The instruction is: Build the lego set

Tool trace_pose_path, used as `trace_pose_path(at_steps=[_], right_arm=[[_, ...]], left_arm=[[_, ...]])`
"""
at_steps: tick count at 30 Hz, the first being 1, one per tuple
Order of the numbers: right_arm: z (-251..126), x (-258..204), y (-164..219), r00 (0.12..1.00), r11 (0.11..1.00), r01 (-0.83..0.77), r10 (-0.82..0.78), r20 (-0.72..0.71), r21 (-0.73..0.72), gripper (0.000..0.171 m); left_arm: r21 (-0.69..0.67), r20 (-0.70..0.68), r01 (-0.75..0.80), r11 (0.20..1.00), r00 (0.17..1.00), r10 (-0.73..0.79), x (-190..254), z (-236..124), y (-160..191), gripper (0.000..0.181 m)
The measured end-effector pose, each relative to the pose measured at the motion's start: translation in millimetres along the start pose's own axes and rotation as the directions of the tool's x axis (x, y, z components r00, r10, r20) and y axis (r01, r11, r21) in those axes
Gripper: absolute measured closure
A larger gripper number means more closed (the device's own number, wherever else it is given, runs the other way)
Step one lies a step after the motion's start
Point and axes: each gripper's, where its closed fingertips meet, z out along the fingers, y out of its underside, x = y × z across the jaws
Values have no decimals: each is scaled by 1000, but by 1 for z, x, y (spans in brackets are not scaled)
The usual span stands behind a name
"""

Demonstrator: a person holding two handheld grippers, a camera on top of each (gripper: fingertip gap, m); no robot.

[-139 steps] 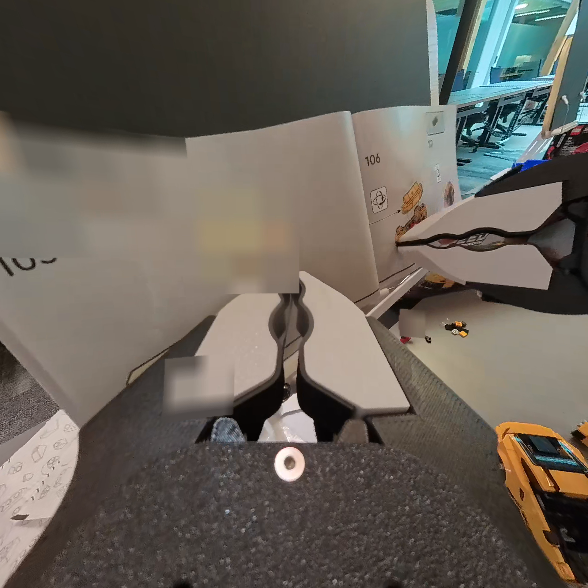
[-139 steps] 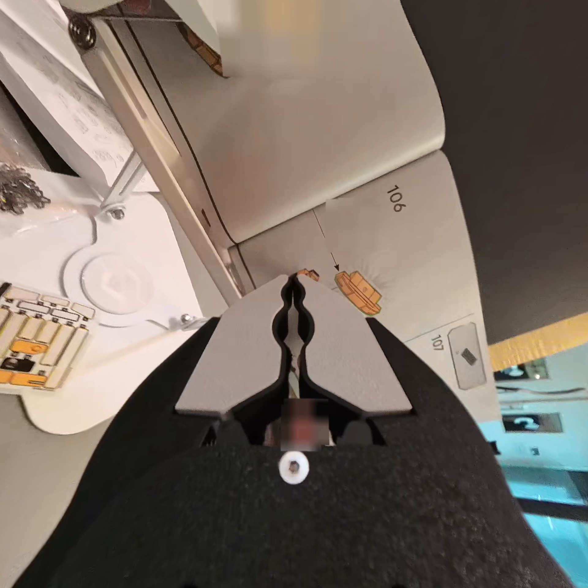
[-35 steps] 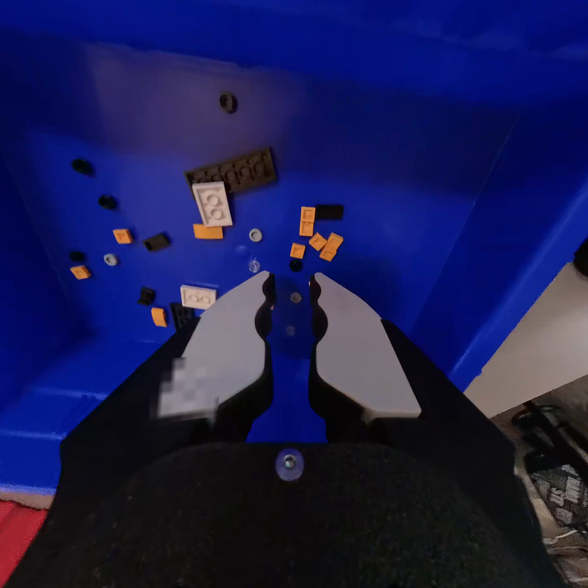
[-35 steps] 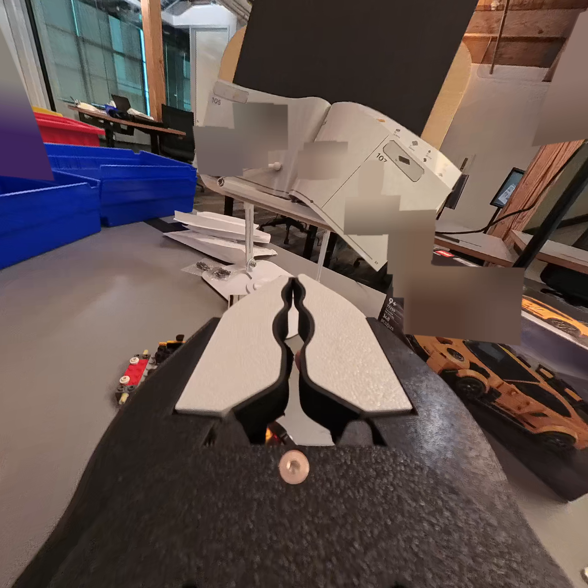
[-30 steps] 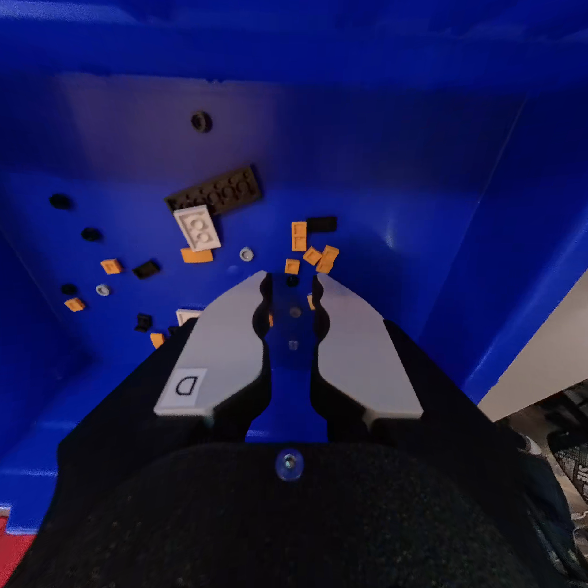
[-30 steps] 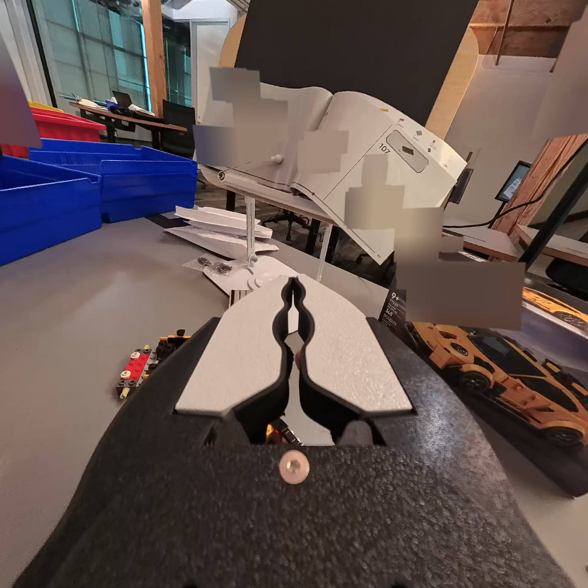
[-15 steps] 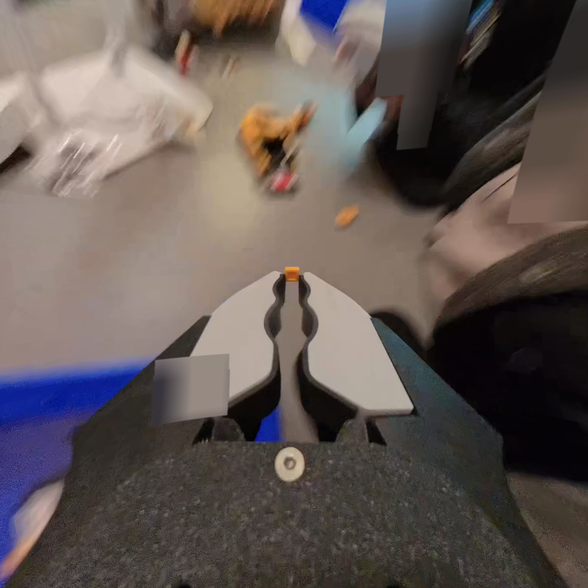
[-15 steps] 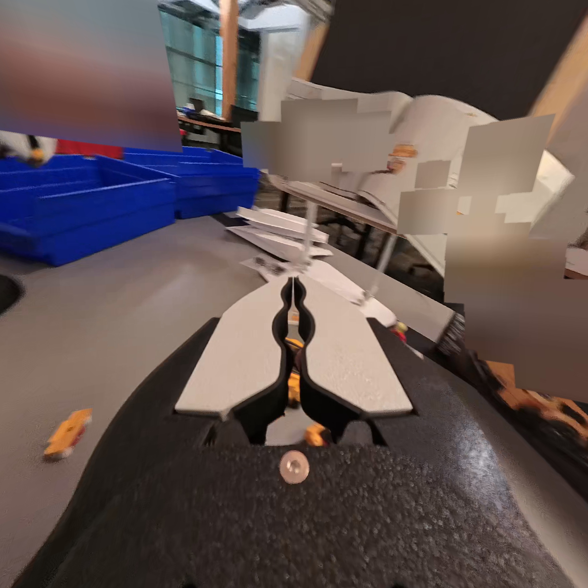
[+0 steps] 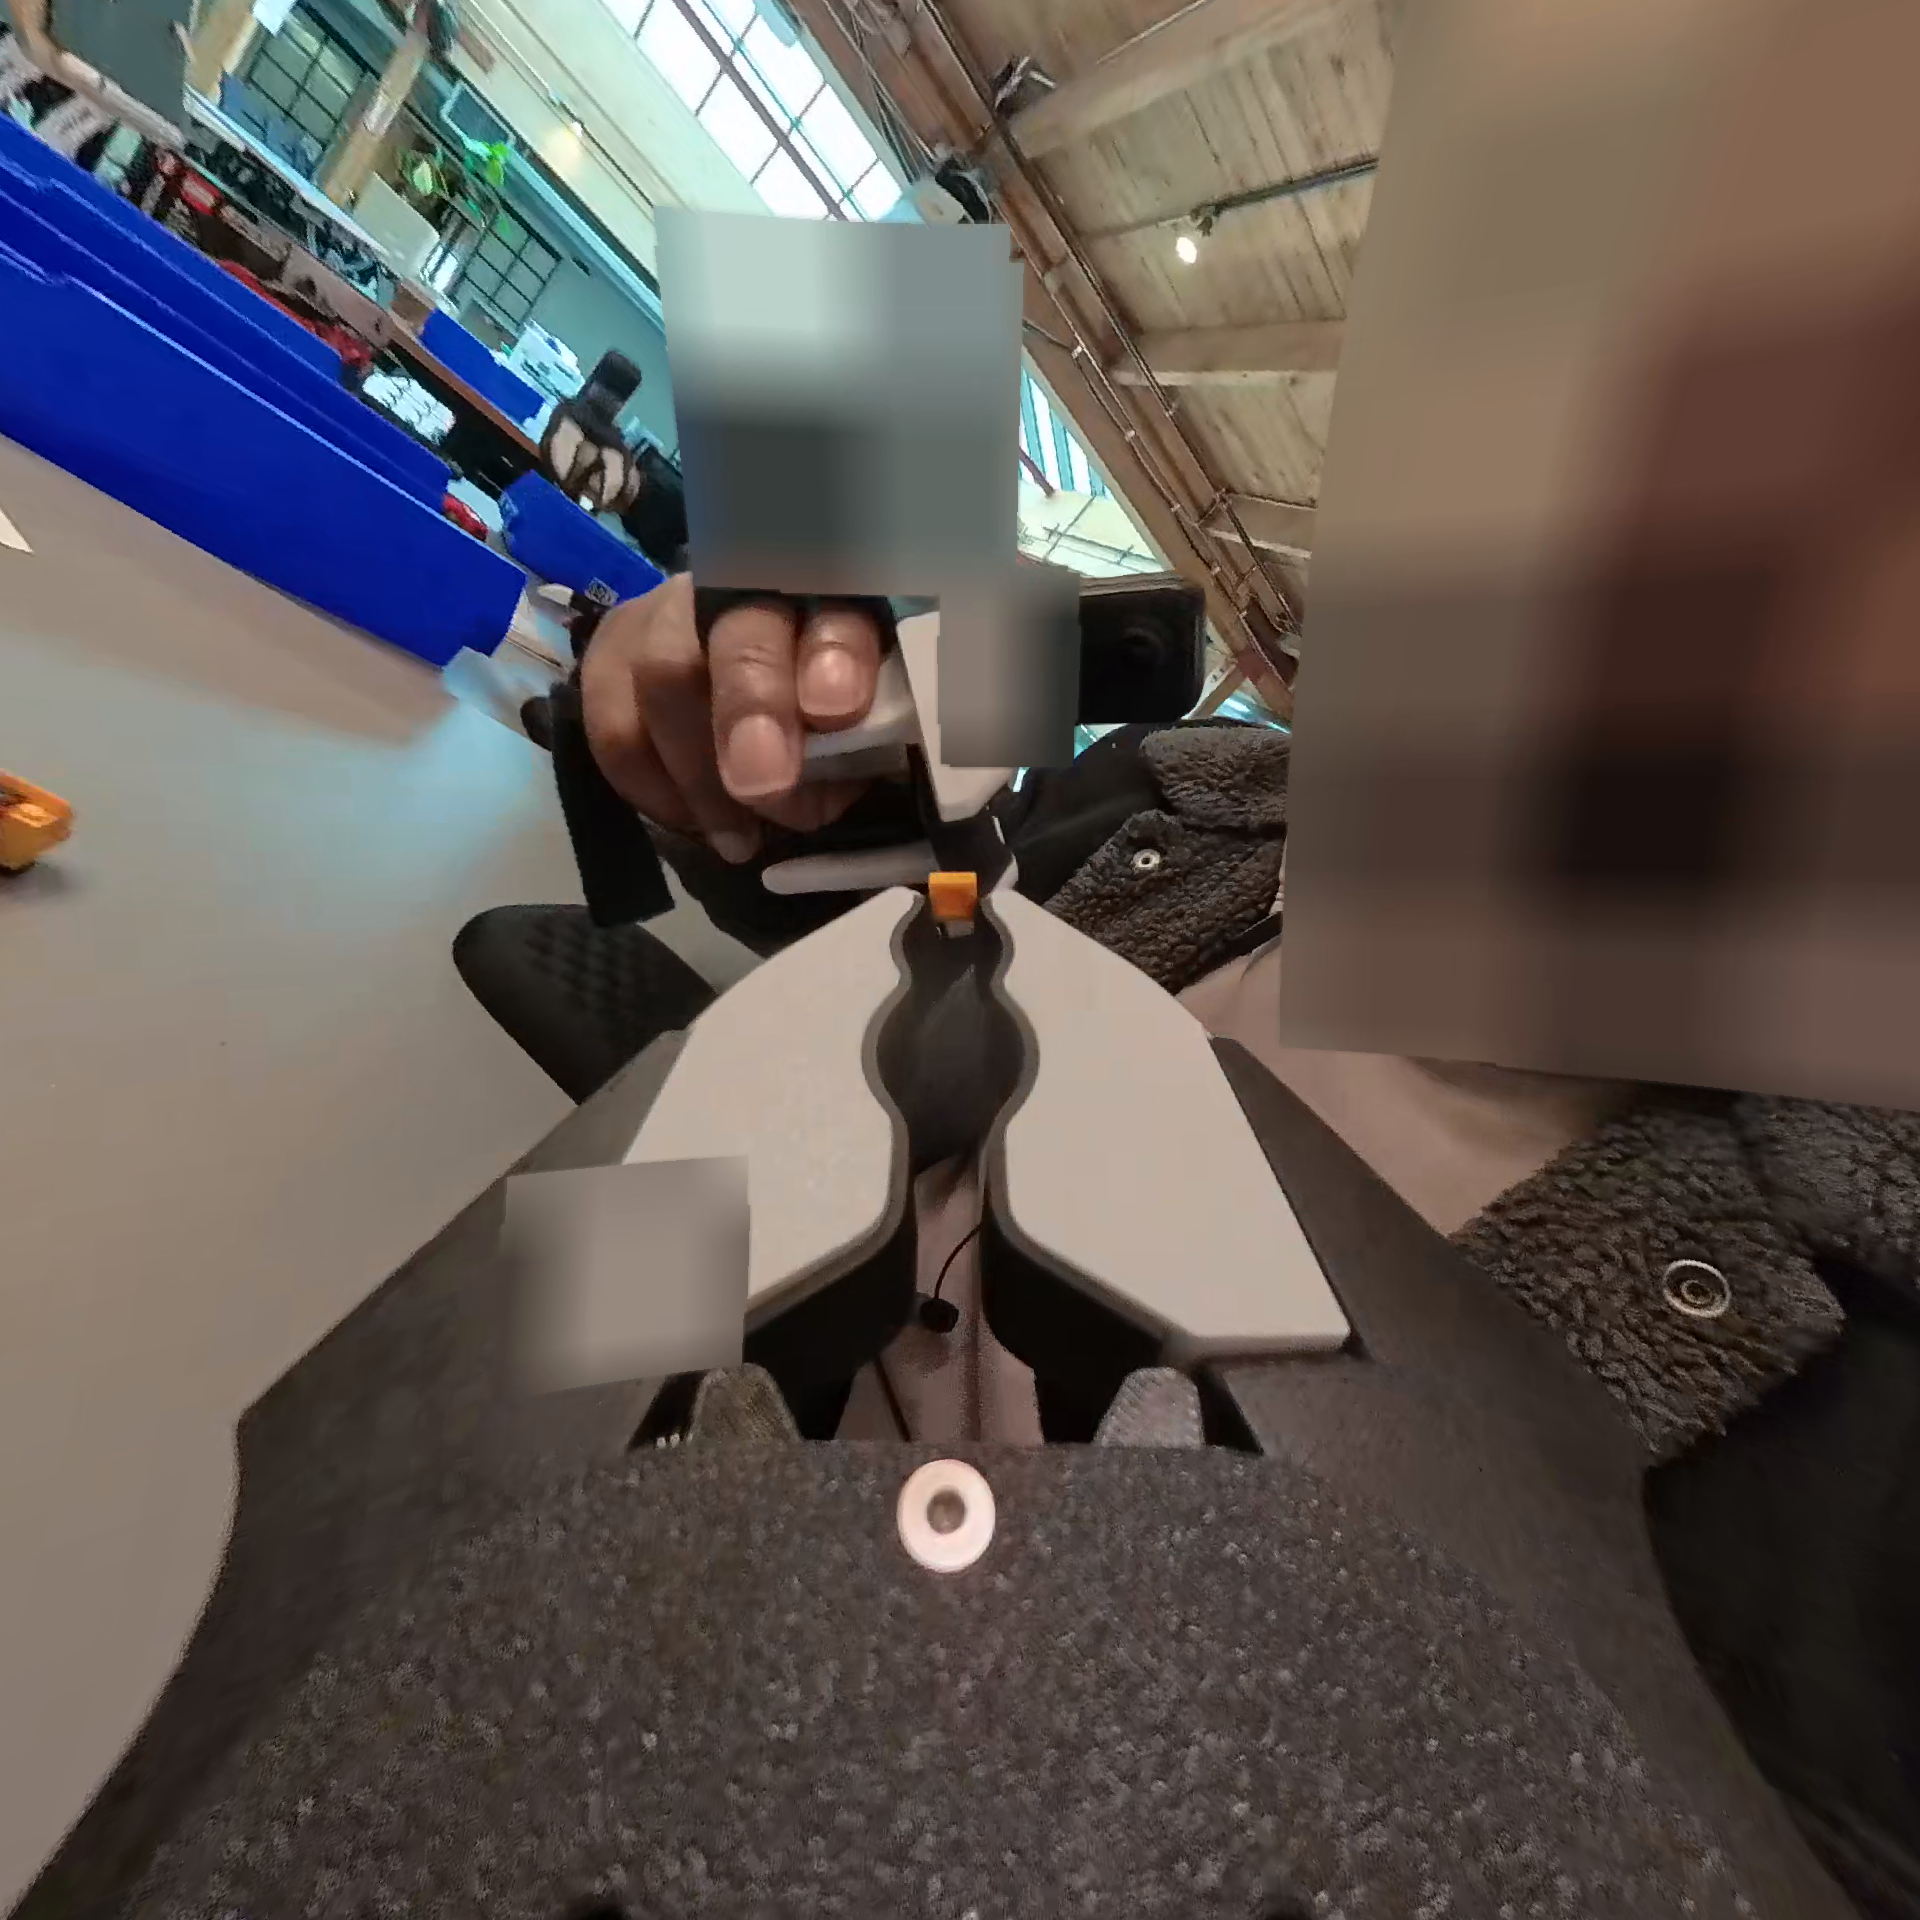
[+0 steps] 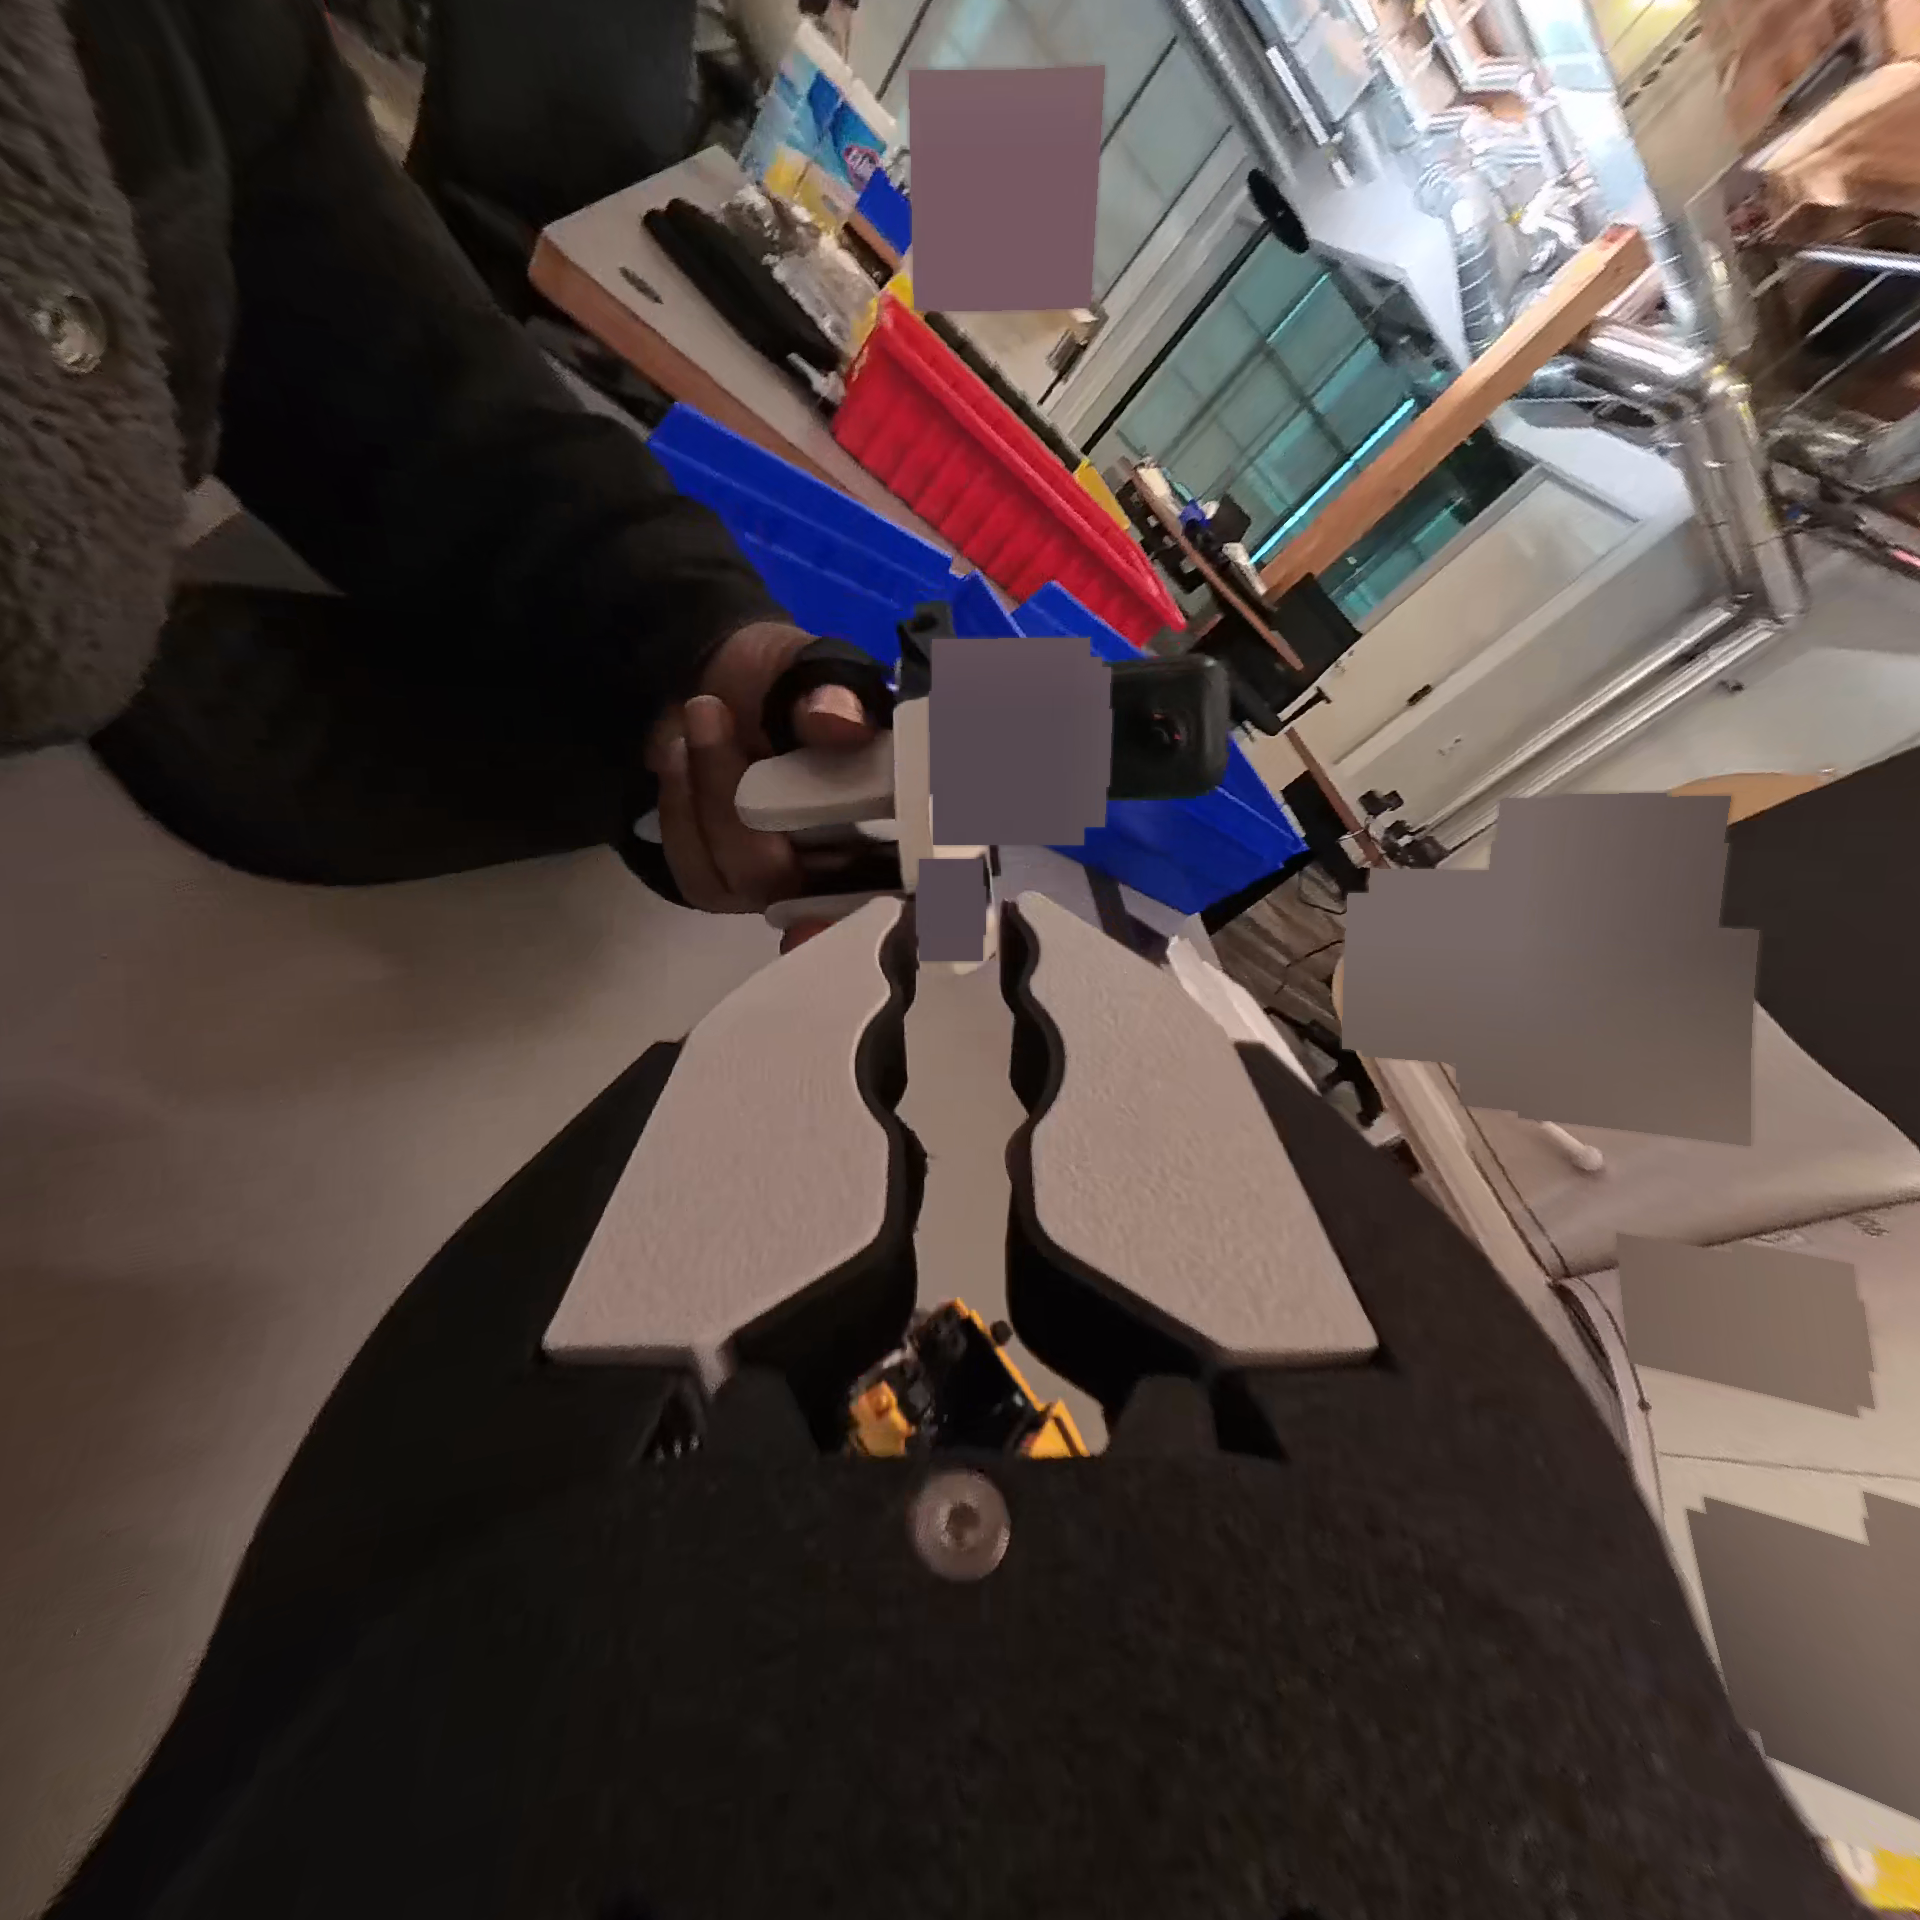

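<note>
My left gripper (image 9: pixel 953 906) is shut on a small orange lego piece (image 9: pixel 953 894) and holds it up in the air. My right gripper (image 10: pixel 956 930) is open and faces it tip to tip. The left gripper's white fingertips (image 10: pixel 961 961) sit between the right gripper's jaws. In the left wrist view the right gripper's white fingers (image 9: pixel 842 871) lie just behind the orange piece, with a hand (image 9: pixel 717 717) holding that gripper. An orange and black lego assembly (image 10: pixel 961 1387) shows through the gap at the base of my right fingers.
A grey table (image 9: pixel 208 883) lies under both grippers. Blue bins (image 9: pixel 208 457) stand along its far side, with a red bin (image 10: pixel 977 468) behind them. A loose orange piece (image 9: pixel 26 821) lies on the table at the left. An open instruction booklet (image 10: pixel 1662 1351) is at the right. The tips of both grippers are at nearly the same place.
My left gripper left the blue bin with an orange piece and swung up to face the right one. My right gripper turned towards it and opened from shut.
</note>
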Motion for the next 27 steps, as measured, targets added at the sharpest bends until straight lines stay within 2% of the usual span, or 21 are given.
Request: trace_pose_path(at_steps=[10, 12, 13, 14, 16, 19, 22, 23, 27], right_arm=[[-4, -15, 11, 998, 998, 19, -15, 65, -59, 163], [-5, -20, 16, 993, 994, -35, 46, 107, -100, 163], [-8, -22, 25, 987, 986, -67, 88, 135, -152, 164], [-16, -28, 45, 971, 959, -101, 152, 182, -263, 164], [-40, -43, 110, 928, 807, -110, 293, 230, -581, 164], [-67, -71, 164, 833, 639, -122, 482, 272, -760, 164], [-82, -85, 192, 768, 527, -51, 564, 304, -848, 163], [-82, -86, 194, 749, 517, -54, 587, 308, -854, 163], [-83, -87, 194, 716, 483, 2, 611, 338, -876, 162]], left_arm=[[-58, -17, 66, 996, 998, -67, -6, 9, 13, 174], [-85, 36, 61, 995, 998, -58, -10, 4, 19, 173], [-106, 102, 10, 994, 995, 1, -12, -3, 21, 172], [-127, 184, -59, 990, 979, 82, -12, -13, 19, 171], [-199, 371, -193, 961, 893, 256, -7, -40, 13, 172], [-334, 616, -329, 883, 634, 468, 3, -95, -7, 176], [-429, 761, -304, 851, 386, 521, 11, -157, -22, 177], [-445, 788, -284, 849, 327, 522, 15, -175, -24, 178], [-487, 841, -180, 855, 169, 515, 24, -229, -19, 178]])
